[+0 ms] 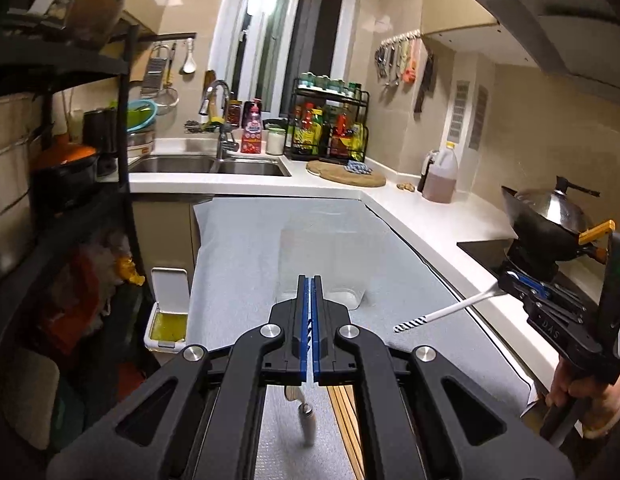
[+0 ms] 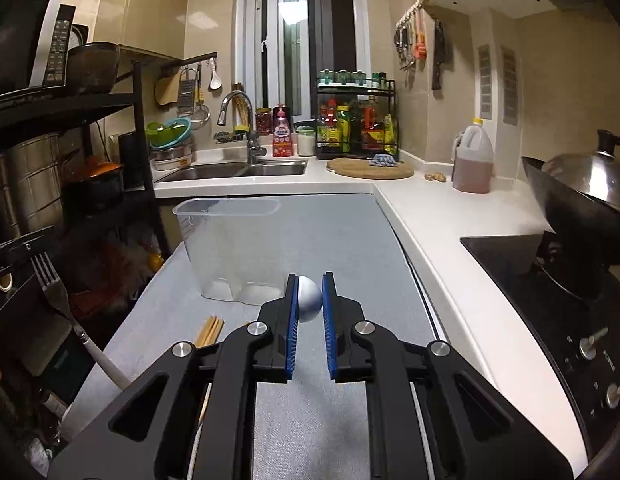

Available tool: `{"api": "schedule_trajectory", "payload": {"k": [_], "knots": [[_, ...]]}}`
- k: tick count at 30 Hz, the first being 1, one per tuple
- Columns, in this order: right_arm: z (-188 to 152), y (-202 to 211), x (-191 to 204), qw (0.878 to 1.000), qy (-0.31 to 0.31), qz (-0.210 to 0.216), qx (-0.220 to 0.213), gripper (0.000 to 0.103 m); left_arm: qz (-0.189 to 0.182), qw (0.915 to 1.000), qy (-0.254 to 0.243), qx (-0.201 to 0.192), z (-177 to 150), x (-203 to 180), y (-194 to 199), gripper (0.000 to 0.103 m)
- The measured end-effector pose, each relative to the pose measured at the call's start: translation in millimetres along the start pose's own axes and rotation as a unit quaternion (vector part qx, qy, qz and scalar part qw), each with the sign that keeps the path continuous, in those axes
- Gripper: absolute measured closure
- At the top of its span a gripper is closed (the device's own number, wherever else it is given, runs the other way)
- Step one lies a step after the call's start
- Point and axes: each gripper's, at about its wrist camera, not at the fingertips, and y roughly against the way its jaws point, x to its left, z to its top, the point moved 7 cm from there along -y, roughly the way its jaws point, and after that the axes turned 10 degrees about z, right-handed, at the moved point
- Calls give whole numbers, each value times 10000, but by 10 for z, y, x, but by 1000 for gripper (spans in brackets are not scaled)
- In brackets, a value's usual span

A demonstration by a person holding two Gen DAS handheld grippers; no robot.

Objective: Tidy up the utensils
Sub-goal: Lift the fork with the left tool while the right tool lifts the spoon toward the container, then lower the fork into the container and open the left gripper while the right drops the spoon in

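Grey mat (image 2: 341, 240) runs to the white counter edge at 3 o'clock, bare around the clear holder (image 2: 230, 248) at 11. Right gripper (image 2: 310, 300) pinches a white spoon (image 2: 310, 298); left gripper (image 1: 311, 292) pinches a fork (image 2: 56, 292); chopsticks (image 2: 209, 330) lie at 9

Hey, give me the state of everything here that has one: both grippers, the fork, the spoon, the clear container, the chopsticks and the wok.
left gripper: shut on the fork.
right gripper: shut on the spoon.
fork: held off the mat, white handle hanging down.
spoon: held off the mat, bowl in the jaws.
clear container: upright, empty.
chopsticks: lying on the grey mat.
wok: lid on.
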Motion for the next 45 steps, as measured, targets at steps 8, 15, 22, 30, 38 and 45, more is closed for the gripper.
{"api": "schedule_trajectory", "payload": {"k": [8, 15, 22, 30, 38, 45], "knots": [[453, -34, 137, 9990, 408, 130, -137, 91, -47, 9994, -330, 27, 281, -92, 14, 102], [884, 23, 258, 9973, 666, 229, -231, 91, -52, 9993, -374, -37, 627, -110, 4, 102], [1228, -31, 304, 9960, 809, 348, -165, 91, 27, 9968, -741, -300, 1092, -238, 37, 102], [1582, -102, 406, 9937, 1005, 437, -249, 91, 165, 9917, -1018, -766, 1733, -377, 5, 103], [1763, -506, 423, 9933, 1046, 479, -58, 91, 236, 9879, -1224, -922, 2056, -568, -389, 102], [1660, -899, 404, 9924, 1065, 568, 260, 91, 244, 9871, -1383, -773, 2010, -636, -888, 103]]}}
